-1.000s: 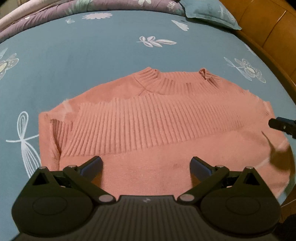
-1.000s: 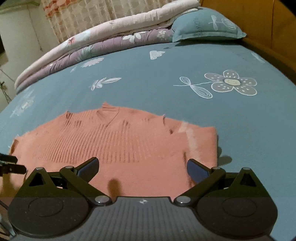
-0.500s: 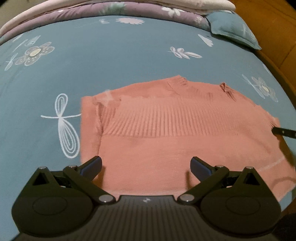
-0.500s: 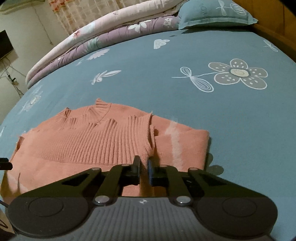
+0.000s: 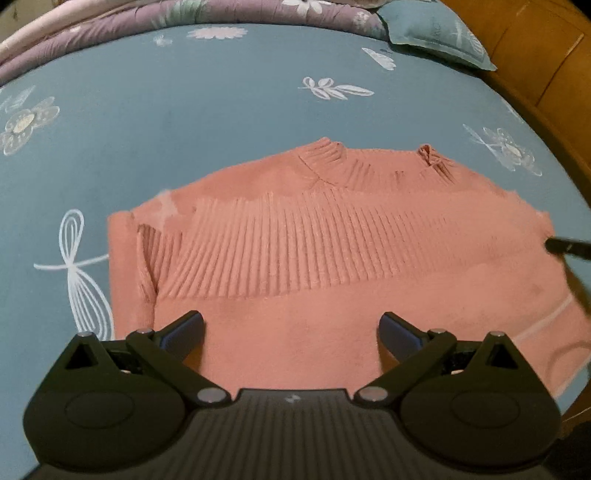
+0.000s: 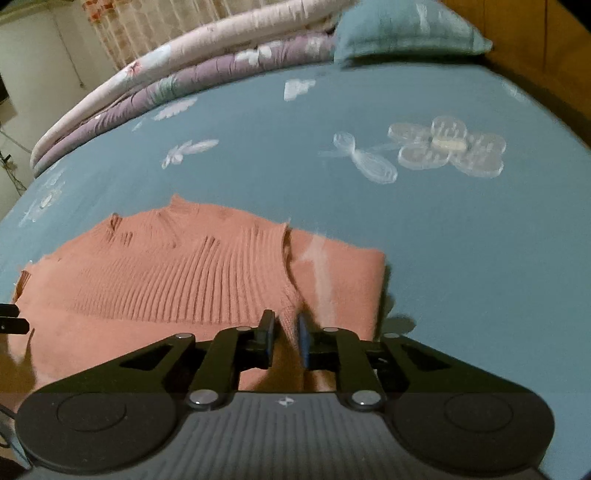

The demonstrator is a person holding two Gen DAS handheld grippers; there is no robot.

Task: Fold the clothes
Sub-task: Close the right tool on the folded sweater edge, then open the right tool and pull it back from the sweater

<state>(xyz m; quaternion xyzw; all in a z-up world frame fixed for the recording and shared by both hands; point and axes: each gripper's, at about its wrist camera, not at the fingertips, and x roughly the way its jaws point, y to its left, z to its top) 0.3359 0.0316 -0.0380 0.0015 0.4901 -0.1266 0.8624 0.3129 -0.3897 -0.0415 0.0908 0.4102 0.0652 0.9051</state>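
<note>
The bed (image 5: pixel 221 122), under its blue flower-print sheet, gives you a broad, flat surface, with the rolled quilts (image 6: pixel 184 70) and the pillow (image 5: pixel 436 33) well out of the way at the far end. On it, close to the near edge, the salmon-pink knitted sweater (image 5: pixel 332 258) lies spread, with a ribbed panel across its middle and its side parts already turned in over the body, so it is partly folded.

Your right gripper (image 6: pixel 284 336) has its jaws nearly together on a raised ridge of knit at the edge of the ribbed panel, next to the plain turned-in strip with the pale streak. Your left gripper (image 5: pixel 291 328) hovers over the plain lower part with its jaws wide and nothing between them.

To carry this fold well, check that the pinch takes the whole thickness of the ridge, not only the top layer, since loose knit stretches and slips. Lift only enough to clear the sheet, and move slowly. Use the left gripper to steady or grip the opposite side at matching height, so the fold line stays straight and the ribbing does not bunch.
</note>
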